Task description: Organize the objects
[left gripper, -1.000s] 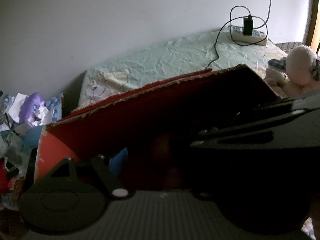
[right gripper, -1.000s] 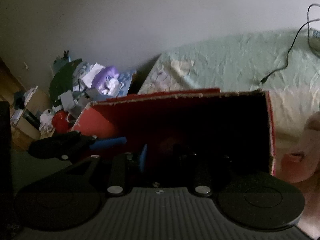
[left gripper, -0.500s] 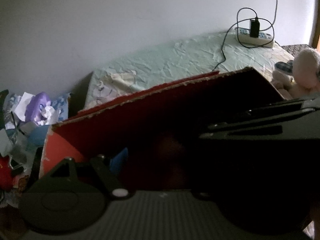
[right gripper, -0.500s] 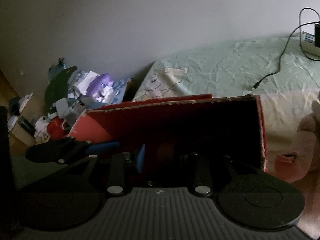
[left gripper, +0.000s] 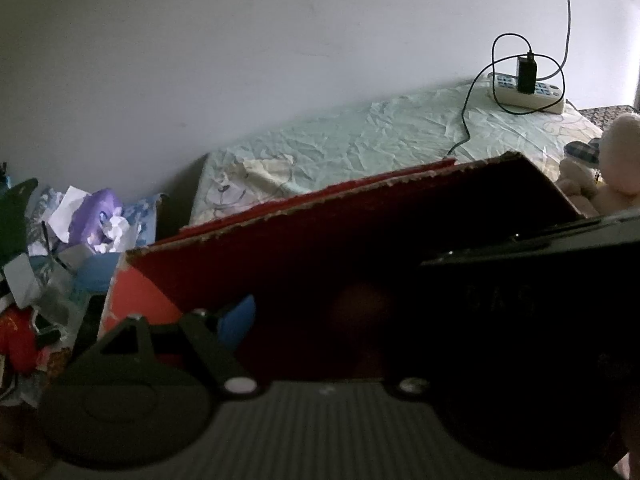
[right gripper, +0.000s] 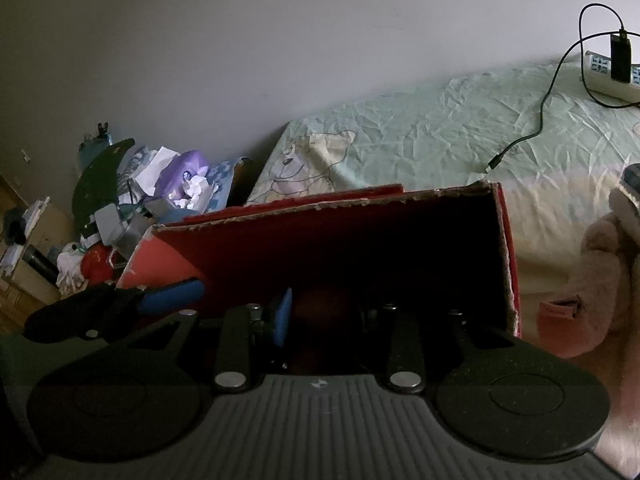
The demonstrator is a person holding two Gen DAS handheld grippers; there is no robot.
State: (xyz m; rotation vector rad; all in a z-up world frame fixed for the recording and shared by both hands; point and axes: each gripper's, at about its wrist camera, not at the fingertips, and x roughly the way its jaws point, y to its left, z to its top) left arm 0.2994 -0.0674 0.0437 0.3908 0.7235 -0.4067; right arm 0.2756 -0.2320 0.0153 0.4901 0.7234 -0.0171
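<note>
A red cardboard box (left gripper: 280,248) (right gripper: 360,232) lies open toward me, its inside very dark. A dim dark red round object (right gripper: 324,308) (left gripper: 360,308) sits inside it. My right gripper (right gripper: 326,312) reaches into the box, and its blue-padded finger (right gripper: 284,312) and dark finger flank the round object closely. My left gripper (left gripper: 324,316) enters from the left with its linkage splayed wide and one blue finger (left gripper: 240,316) (right gripper: 172,296) by the box's left wall. The right gripper's body (left gripper: 520,280) hides its other finger.
The box rests against a bed with a wrinkled pale green sheet (left gripper: 380,140) (right gripper: 440,132). A power strip with charger and cable (left gripper: 524,88) (right gripper: 616,68) lies on it. A pink plush toy (left gripper: 612,160) (right gripper: 608,264) is at the right and a cluttered pile (left gripper: 88,232) (right gripper: 160,192) at the left.
Both views have drifted a little against the bed; the power strip has come into the right wrist view. The fingers, box and round object keep the same arrangement.
</note>
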